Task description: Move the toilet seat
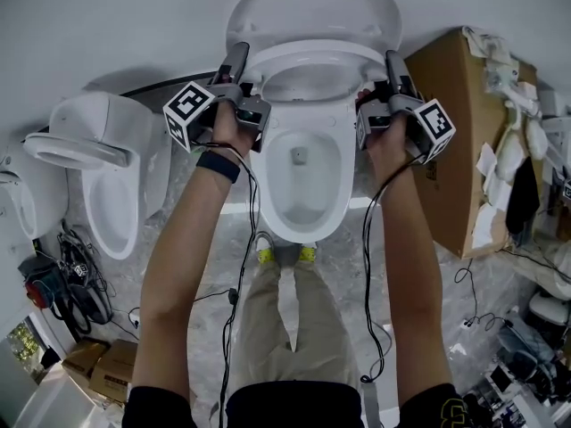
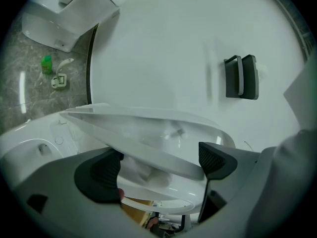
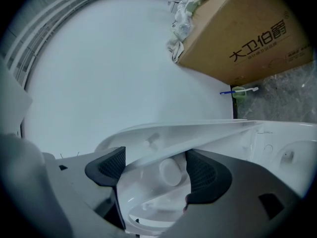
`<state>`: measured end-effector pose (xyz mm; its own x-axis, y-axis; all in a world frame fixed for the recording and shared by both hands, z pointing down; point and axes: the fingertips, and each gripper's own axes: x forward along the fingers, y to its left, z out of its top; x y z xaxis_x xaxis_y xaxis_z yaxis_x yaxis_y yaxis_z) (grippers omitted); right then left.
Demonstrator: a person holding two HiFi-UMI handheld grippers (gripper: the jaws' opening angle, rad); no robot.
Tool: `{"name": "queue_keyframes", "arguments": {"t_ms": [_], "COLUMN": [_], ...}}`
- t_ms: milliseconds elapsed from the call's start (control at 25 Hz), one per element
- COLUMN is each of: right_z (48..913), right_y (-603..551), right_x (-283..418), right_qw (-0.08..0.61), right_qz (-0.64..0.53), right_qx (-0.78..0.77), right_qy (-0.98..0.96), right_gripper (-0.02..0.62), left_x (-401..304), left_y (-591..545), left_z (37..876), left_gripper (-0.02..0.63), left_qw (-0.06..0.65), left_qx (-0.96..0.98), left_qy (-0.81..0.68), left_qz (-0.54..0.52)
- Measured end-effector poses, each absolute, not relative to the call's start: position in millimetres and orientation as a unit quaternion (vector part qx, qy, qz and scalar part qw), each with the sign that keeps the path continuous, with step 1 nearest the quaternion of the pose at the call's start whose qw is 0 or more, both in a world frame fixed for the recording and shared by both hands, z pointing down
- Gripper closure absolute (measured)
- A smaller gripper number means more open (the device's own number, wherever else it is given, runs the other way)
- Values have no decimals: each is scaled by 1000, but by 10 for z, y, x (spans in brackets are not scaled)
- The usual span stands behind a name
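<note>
Low in the head view, two forearms reach up over the bowl (image 1: 303, 194). At upper centre the left gripper (image 1: 239, 61) and right gripper (image 1: 393, 65) flank the seat (image 1: 312, 58). The jaws of each are partly apart and closed on the seat's rim, one gripper on each side, holding it tilted partway up off the bowl. Behind it the lid (image 1: 312, 3) stands raised against the wall. Another toilet (image 1: 107, 185) sits at left, and a box (image 1: 455, 123) at upper right.
</note>
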<state>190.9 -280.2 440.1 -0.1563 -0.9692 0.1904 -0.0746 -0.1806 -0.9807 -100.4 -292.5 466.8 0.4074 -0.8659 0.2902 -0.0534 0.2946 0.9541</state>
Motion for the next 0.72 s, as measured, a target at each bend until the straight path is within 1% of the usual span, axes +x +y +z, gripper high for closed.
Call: {"name": "queue_keyframes", "arguments": {"t_ms": [120, 320, 720], "right_z": [4407, 4378, 4373], "right_y": [-2840, -2860, -2930], "right_x": [1916, 1898, 1915], "right_qw": [391, 411, 429], "right_qz": [-568, -555, -532], "right_qx": [-511, -494, -472], "right_qy": [513, 528, 557], "right_gripper": [192, 192, 216], "left_x": [-999, -1017, -1037], "left_y": [-2954, -2994, -3088], "left_z": [4682, 4664, 4658], "left_gripper": [119, 120, 120], "left_qw": [669, 657, 637], "left_qx": [515, 518, 528], "left_qy": [-442, -444, -439], "left_qz": [-302, -323, -350]}}
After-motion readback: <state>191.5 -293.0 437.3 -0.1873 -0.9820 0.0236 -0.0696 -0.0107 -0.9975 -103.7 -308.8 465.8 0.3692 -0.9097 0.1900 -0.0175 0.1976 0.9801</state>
